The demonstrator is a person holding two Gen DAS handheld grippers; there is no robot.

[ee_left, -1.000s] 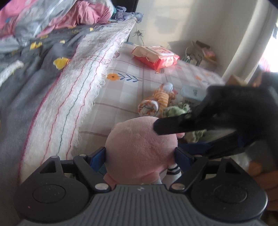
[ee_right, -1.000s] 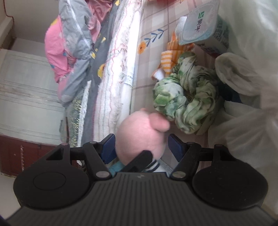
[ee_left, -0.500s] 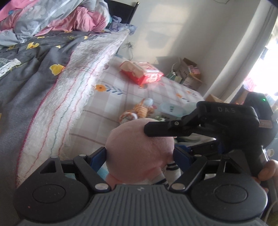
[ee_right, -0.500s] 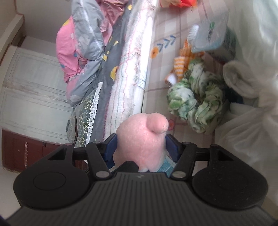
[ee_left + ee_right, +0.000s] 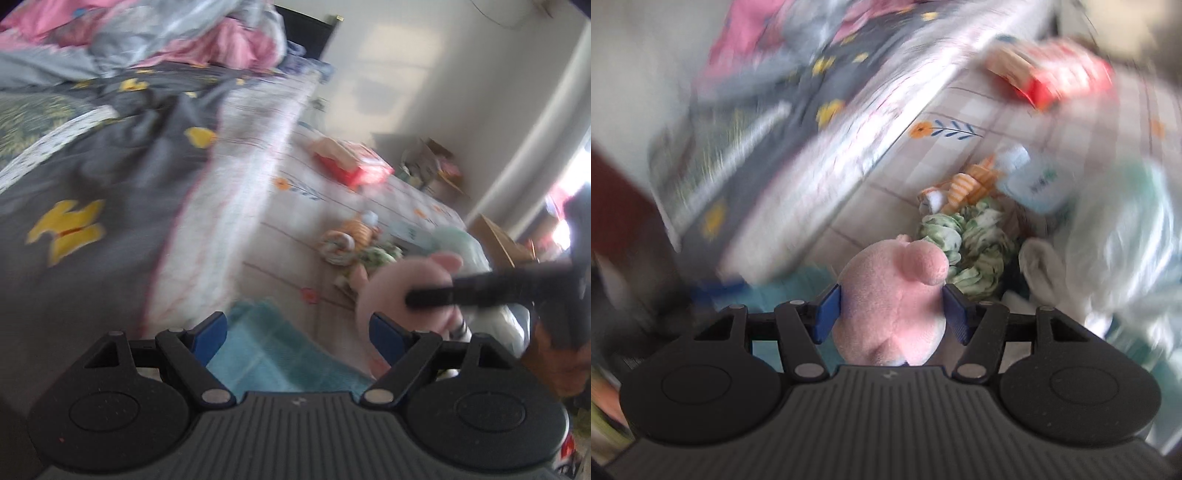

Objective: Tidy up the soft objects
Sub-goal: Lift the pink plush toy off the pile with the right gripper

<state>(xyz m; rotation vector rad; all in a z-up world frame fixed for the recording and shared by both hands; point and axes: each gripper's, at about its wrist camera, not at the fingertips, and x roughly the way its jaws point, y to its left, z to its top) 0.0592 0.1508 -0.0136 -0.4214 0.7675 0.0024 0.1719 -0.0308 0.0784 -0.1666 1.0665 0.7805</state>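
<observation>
right tongs (image 5: 891,310) pinch the pink plush toy (image 5: 894,295); left tongs (image 5: 297,334) spread and empty.

the plush sits upright between the right pads, snout forward, above the bed (image 5: 886,177), the green cloth bundle (image 5: 964,254) just ahead. it lies right of the left tongs, apart from them, over a teal cloth (image 5: 273,354). right hand is nearer, tilted steeply down.
</observation>
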